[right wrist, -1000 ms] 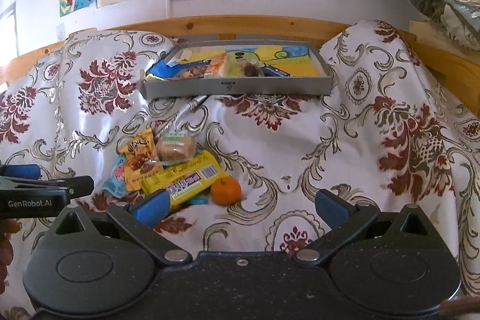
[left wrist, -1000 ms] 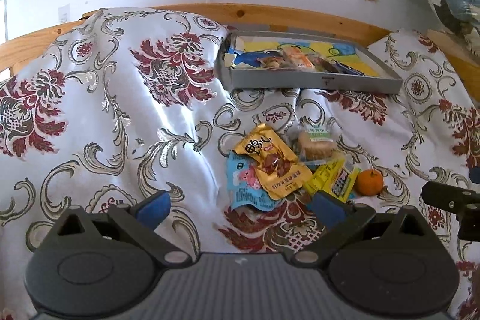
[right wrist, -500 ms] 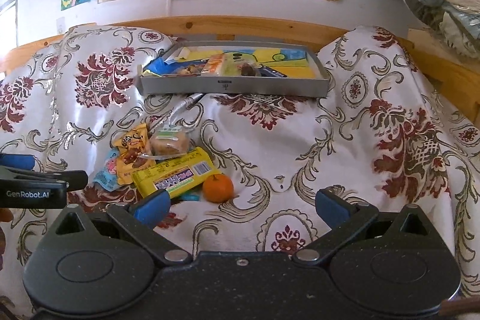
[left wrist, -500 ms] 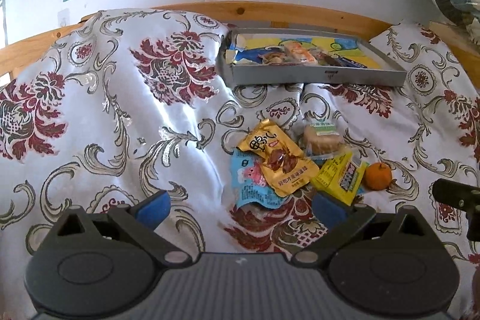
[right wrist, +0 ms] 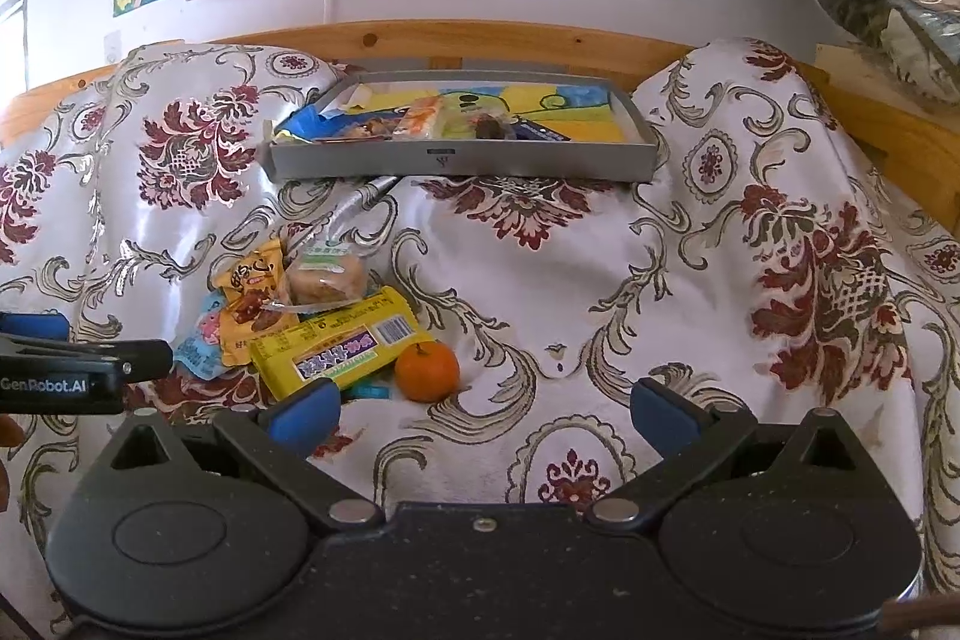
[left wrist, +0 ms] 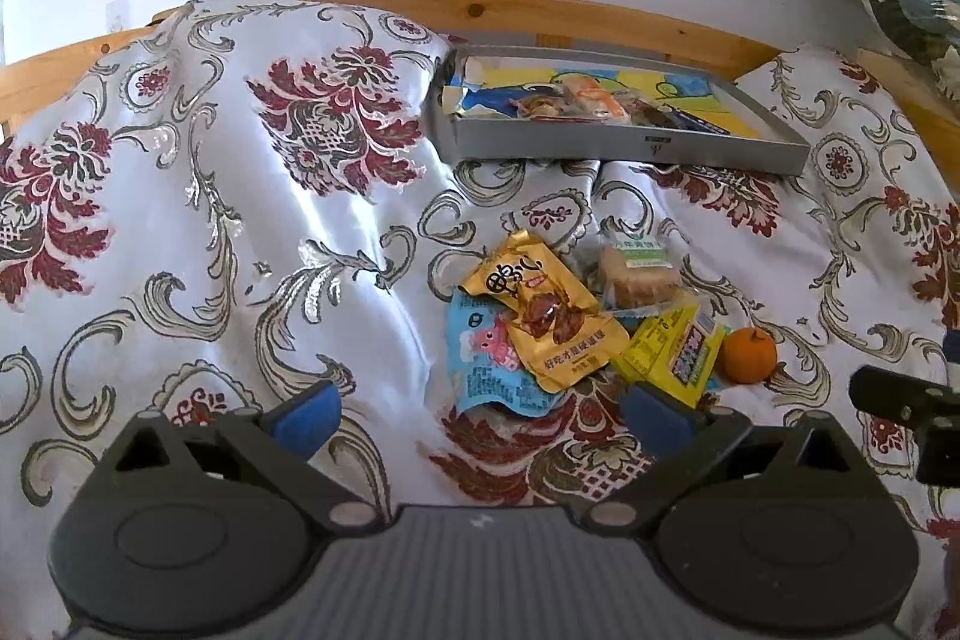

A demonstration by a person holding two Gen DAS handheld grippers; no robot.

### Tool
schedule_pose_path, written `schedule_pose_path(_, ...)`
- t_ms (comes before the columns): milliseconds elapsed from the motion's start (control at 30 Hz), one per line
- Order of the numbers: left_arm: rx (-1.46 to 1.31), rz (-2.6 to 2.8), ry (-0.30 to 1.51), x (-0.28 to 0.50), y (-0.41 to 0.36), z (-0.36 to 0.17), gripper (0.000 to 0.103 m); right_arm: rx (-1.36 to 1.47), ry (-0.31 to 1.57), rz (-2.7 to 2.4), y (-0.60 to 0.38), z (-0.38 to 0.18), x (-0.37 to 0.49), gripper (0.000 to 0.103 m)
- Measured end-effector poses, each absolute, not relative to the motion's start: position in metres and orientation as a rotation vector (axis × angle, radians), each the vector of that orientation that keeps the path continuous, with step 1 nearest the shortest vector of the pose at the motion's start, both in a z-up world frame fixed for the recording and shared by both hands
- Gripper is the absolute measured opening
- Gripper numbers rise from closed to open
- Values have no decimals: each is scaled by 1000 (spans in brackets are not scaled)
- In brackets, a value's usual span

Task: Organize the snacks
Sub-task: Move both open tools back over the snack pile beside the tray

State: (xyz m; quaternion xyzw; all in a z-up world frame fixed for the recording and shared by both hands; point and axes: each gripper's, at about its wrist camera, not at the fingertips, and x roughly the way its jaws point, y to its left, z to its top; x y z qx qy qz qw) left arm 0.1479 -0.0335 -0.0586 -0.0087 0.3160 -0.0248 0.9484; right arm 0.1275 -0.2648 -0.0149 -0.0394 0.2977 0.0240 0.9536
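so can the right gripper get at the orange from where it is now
Probably yes. The right gripper is open and holds nothing, and the orange lies on the cloth just ahead, nearer its left finger. Nothing covers it; only the yellow snack bar sits close beside it, so a slight leftward shift should do.

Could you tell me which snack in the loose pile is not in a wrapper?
The orange mandarin, at the pile's right end beside the yellow bar; every other is packaged.
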Motion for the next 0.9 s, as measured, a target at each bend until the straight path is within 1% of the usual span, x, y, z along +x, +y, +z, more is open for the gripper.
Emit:
schedule_pose_path(167,5,-55,666,153,-39,-60,103,-94,590,59,-267,-17,135,102)
schedule_pose_path(567,31,-86,686,171,-59,-61,103,-132,621,82,-284,-34,155,102)
schedule_pose_path(900,77,-215,681,182,-81,-63,103,-196,642,155,-289,-43,170,102)
